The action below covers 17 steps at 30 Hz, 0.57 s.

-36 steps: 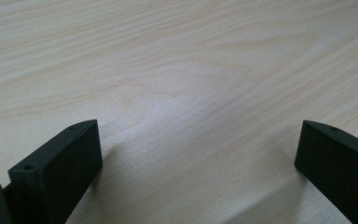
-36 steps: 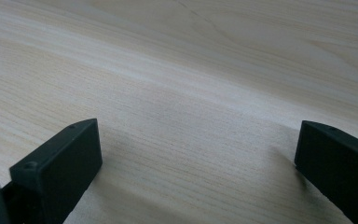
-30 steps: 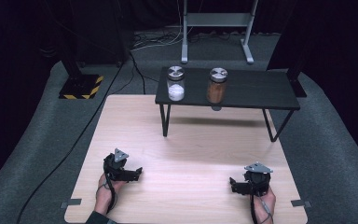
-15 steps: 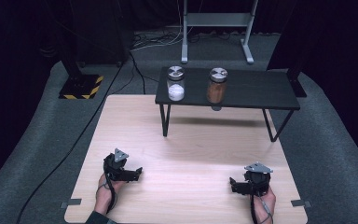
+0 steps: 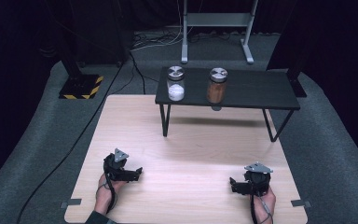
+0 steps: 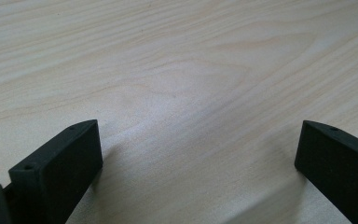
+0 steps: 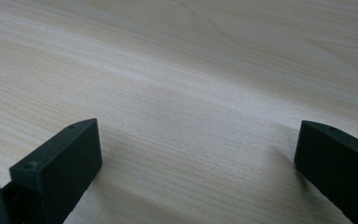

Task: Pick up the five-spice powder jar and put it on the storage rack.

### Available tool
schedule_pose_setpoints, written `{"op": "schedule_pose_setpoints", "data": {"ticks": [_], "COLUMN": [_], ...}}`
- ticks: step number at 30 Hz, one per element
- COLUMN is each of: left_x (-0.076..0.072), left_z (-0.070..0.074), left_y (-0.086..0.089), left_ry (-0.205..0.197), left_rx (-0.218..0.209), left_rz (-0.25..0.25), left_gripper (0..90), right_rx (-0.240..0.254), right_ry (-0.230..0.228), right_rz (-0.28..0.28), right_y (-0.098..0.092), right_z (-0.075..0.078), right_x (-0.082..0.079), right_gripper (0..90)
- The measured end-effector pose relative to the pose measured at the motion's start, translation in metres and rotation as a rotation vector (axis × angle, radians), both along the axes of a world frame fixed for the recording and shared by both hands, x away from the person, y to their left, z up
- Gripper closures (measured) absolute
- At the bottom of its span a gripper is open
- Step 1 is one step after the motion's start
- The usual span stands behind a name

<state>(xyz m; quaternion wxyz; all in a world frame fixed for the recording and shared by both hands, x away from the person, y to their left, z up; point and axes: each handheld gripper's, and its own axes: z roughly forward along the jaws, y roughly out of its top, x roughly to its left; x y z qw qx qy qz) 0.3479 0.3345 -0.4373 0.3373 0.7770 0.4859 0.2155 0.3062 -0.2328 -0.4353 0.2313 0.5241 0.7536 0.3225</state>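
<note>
A: Report the state of the left tool [image 5: 137, 171].

B: In the left gripper view its two black jaws stand wide apart. Between them lies bare wood grain; nothing is gripped. In the high view the tool rests low over the near left part of the table [image 5: 191, 140], held by the person's left hand [image 5: 105, 193], jaws pointing toward the table's middle.

A: And the right tool [image 5: 233, 185]?

B: Same condition. The right gripper view shows both jaws spread wide with bare light wood between them and nothing held. In the high view it sits at the near right part of the table in the right hand [image 5: 262, 205], jaws pointing inward toward the left tool. The two tools are well apart from each other.

A: Location of the nearest objects?

B: Two jars stand upright on a small black shelf [image 5: 261, 91] on thin legs at the far edge of the table. The jar with white contents [image 5: 175, 84] is on the left, the jar with brown contents [image 5: 216, 86] is beside it on the right, the two apart. Both carry metal lids. Both are well apart from either tool.
</note>
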Motion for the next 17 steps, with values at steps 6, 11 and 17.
{"op": "schedule_pose_setpoints", "data": {"ticks": [6, 11, 17], "left_x": [0.0000, 0.0000, 0.0001], "left_z": [0.0001, 0.0001, 0.0000], "left_y": [0.0000, 0.0000, 0.0000], "left_ry": [0.000, 0.000, 0.000], "left_rx": [0.001, 0.000, 0.000], "left_rz": [-0.001, -0.001, -0.001], "left_gripper": [0.3, 0.3, 0.3], "right_rx": [0.000, 0.002, 0.004], "right_ry": [0.000, 0.002, 0.004], "right_rz": [-0.001, 0.000, 0.002], "right_y": [0.0000, -0.0004, -0.0010], "right_z": [0.0000, 0.0001, 0.0001], "right_x": [0.0000, 0.0004, 0.0009], "right_gripper": [0.0, 0.0, 0.0]}}
